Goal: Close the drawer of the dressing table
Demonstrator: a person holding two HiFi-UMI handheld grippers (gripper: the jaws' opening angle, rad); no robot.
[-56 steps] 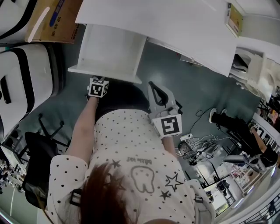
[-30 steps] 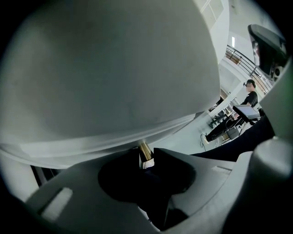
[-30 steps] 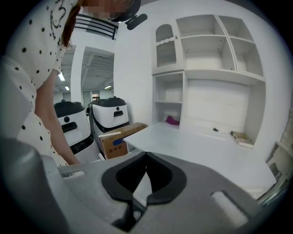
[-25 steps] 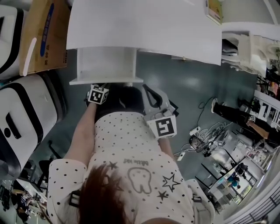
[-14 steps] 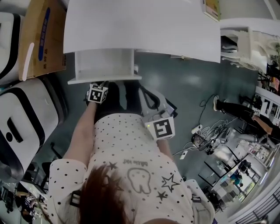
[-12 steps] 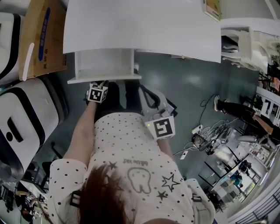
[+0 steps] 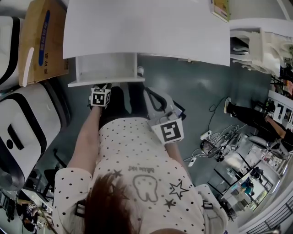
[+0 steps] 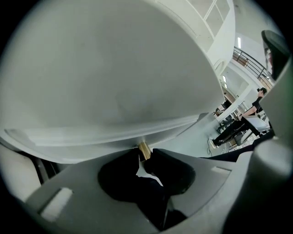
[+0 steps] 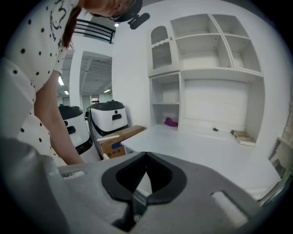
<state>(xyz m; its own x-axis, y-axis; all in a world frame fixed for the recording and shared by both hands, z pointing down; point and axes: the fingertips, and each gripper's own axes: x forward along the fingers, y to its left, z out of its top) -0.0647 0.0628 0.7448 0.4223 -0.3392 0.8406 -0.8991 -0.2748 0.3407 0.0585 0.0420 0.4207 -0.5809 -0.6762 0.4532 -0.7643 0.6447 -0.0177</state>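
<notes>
right gripper [image 9: 145, 155]: jaws together, empty, by torso | left gripper [image 7: 103, 87]: jaws just been closing, tips pinch brass knob [image 8: 143, 149] | drawer [image 7: 105, 82]: part-open, sticking out under dressing table [image 7: 146, 27] top, left end

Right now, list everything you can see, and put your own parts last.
dressing table: one, white, top centre
drawer: one, white, open under table's left end
brass knob: one, gold, drawer front
cardboard box: one, brown, upper left
machines: two, white with black stripes, left
book: one, yellowish, table's right corner
cables: tangle, white, floor right
left gripper: one, grey, fingers just closing on the brass knob between them
right gripper: one, grey, fingers together, empty
shirt: one, white, dotted, bottom centre
</notes>
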